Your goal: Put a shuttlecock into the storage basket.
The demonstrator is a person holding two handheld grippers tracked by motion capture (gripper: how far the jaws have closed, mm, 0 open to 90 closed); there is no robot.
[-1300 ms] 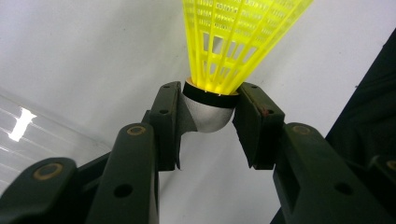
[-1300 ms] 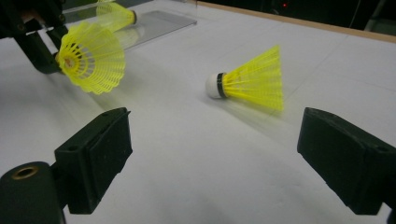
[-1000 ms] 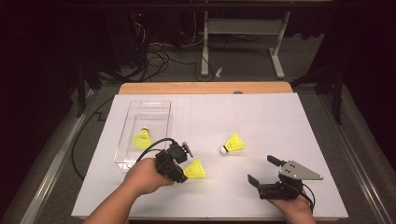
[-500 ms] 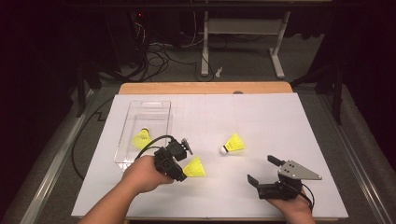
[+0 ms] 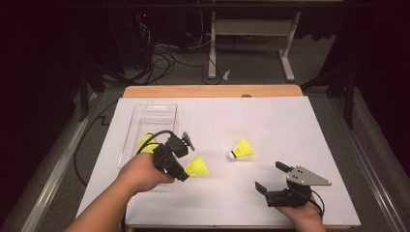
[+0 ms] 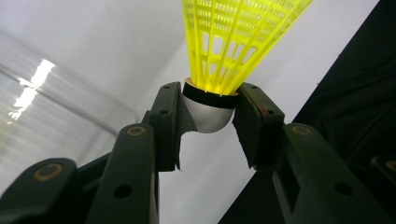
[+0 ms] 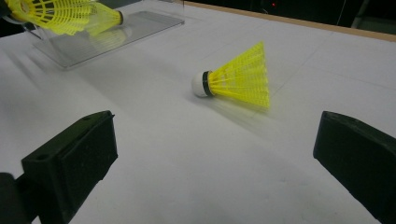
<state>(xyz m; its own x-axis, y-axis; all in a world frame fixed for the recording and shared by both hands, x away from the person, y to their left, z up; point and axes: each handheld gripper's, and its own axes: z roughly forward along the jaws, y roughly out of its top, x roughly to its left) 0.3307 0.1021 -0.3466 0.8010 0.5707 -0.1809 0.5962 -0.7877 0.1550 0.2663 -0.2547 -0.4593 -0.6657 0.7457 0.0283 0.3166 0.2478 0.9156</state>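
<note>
The left claw (image 5: 186, 170) is closed on a yellow shuttlecock (image 5: 197, 166), its two jaws pinching the white cork just below the black band. In the left gripper view the cork (image 6: 208, 112) sits squarely between the pads, and the yellow skirt (image 6: 238, 37) fans up and away from the jaws. From above, this shuttlecock is held near the tabletop (image 5: 270, 121), just right of the clear tray (image 5: 145, 126), with the skirt pointing right; whether it touches the white surface I cannot tell.

A second shuttlecock (image 5: 241, 149) lies on its side near the middle of the tabletop, cork to the left and skirt to the right in the high view. The right gripper view shows it (image 7: 236, 77) ahead of that claw, resting on the white sheet, well apart from both jaws.

The right claw (image 5: 271, 176) rests at the near right edge of the tabletop with its jaws wide apart and nothing between them.

A third shuttlecock (image 5: 146, 143) lies inside the tray, towards its near end, partly hidden by the left gripper's cable (image 5: 157, 137). In the right gripper view the tray (image 7: 140, 25) is at the upper left, beside the held shuttlecock.
</note>
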